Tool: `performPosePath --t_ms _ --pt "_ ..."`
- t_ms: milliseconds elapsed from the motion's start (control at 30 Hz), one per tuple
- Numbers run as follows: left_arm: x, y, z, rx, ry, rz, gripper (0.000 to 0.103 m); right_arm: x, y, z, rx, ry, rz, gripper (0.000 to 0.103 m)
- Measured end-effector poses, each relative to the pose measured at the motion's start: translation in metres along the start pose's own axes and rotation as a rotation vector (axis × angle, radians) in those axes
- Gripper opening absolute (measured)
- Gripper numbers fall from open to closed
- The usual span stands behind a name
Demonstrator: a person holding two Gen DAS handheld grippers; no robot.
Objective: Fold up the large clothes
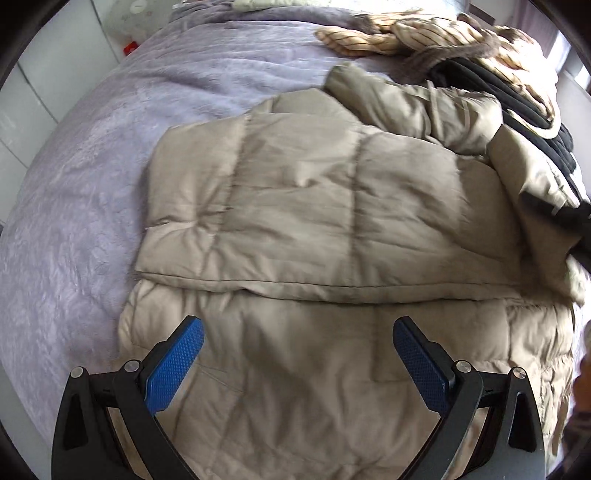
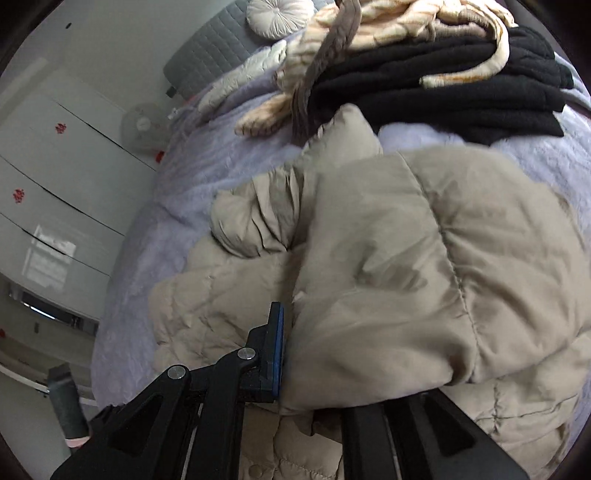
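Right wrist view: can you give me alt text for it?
The right claw is shut on a fold of the beige puffer coat, lifting it over a lilac blanket. Black and cream clothes are piled behind.

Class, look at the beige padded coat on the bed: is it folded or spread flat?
Partly folded. One panel of the coat lies doubled over the lower part, and the right gripper lifts another bunched section.

Right gripper clamps a beige puffer jacket fold
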State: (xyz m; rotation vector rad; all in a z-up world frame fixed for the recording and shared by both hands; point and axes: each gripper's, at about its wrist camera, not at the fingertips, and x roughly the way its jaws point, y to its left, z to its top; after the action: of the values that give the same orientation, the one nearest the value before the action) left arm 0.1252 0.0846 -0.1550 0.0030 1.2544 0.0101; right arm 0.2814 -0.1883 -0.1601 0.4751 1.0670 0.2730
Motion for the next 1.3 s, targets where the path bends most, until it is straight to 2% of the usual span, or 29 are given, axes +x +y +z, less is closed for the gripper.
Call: performPosePath --t_ms 67,133,167,200,267,300,400,467,500,533,567,600,633,767,867,1000,1100,1200,1233,1267,1300 --pt "0.004 0.007 0.002 -0.018 0.000 -0.002 0.102 0.018 -0.016 -0.007 0.036 0.043 -0.031 0.010" --pt "0.008 0.012 0.004 -0.038 -0.001 -0.011 0.102 0.020 -0.027 -0.011 0.077 0.056 -0.015 0.011" --pt "0.009 0.013 0.006 -0.044 -0.004 -0.022 0.102 0.016 -0.031 -0.012 0.085 0.060 -0.005 0.017" --pt "0.009 0.014 0.008 -0.044 -0.009 -0.033 0.102 0.009 -0.031 -0.014 0.087 0.071 0.003 0.026" --pt "0.010 0.013 0.012 -0.038 -0.018 -0.051 0.102 -0.009 -0.035 -0.014 0.084 0.075 0.040 0.079" --pt "0.011 0.012 0.015 -0.035 -0.024 -0.057 0.102 -0.022 -0.038 -0.014 0.082 0.045 0.041 0.084" --pt "0.017 0.013 0.024 -0.046 -0.029 -0.066 0.102 -0.052 -0.053 -0.017 0.116 -0.017 0.030 0.084" --pt "0.020 0.014 0.030 -0.063 -0.034 -0.094 0.102 -0.068 -0.073 -0.017 0.207 -0.061 0.030 0.080" --pt "0.021 0.015 0.035 -0.072 -0.040 -0.114 0.102 -0.073 -0.086 -0.019 0.337 -0.059 0.039 0.076" --pt "0.022 0.015 0.038 -0.077 -0.046 -0.133 0.102 -0.077 -0.098 -0.020 0.385 -0.072 0.034 0.058" --pt "0.024 0.016 0.041 -0.082 -0.052 -0.161 0.102 -0.080 -0.109 -0.020 0.420 -0.078 0.026 0.025" --pt "0.023 0.013 0.041 -0.090 -0.054 -0.183 0.102 -0.080 -0.113 -0.018 0.433 -0.082 0.029 0.010" --pt "0.024 0.014 0.044 -0.100 -0.052 -0.201 0.102 -0.082 -0.117 -0.014 0.429 -0.095 0.049 0.008" --pt "0.024 0.033 0.049 -0.166 -0.063 -0.336 0.102 -0.086 -0.070 0.006 0.213 -0.123 0.056 0.007" --pt "0.019 0.051 0.051 -0.222 -0.084 -0.463 0.102 -0.074 -0.018 0.007 -0.004 -0.086 0.079 0.008" --pt "0.015 0.070 0.056 -0.277 -0.098 -0.597 0.102 -0.039 0.041 -0.009 -0.213 0.022 0.051 0.008" --pt "0.012 0.070 0.053 -0.285 -0.080 -0.685 0.102 -0.005 0.051 -0.026 -0.286 0.148 -0.003 0.014" --pt "0.016 0.067 0.052 -0.282 -0.053 -0.756 0.102 0.007 0.040 -0.033 -0.252 0.254 -0.027 0.027" --pt "0.017 0.063 0.051 -0.274 -0.047 -0.767 0.102 0.001 0.030 -0.034 -0.226 0.259 -0.020 0.036" --pt "0.019 0.058 0.052 -0.264 -0.038 -0.772 0.102 -0.009 0.020 -0.034 -0.198 0.255 -0.009 0.055" --pt "0.021 0.053 0.052 -0.257 -0.030 -0.774 0.102 -0.024 0.007 -0.036 -0.164 0.244 -0.001 0.066"
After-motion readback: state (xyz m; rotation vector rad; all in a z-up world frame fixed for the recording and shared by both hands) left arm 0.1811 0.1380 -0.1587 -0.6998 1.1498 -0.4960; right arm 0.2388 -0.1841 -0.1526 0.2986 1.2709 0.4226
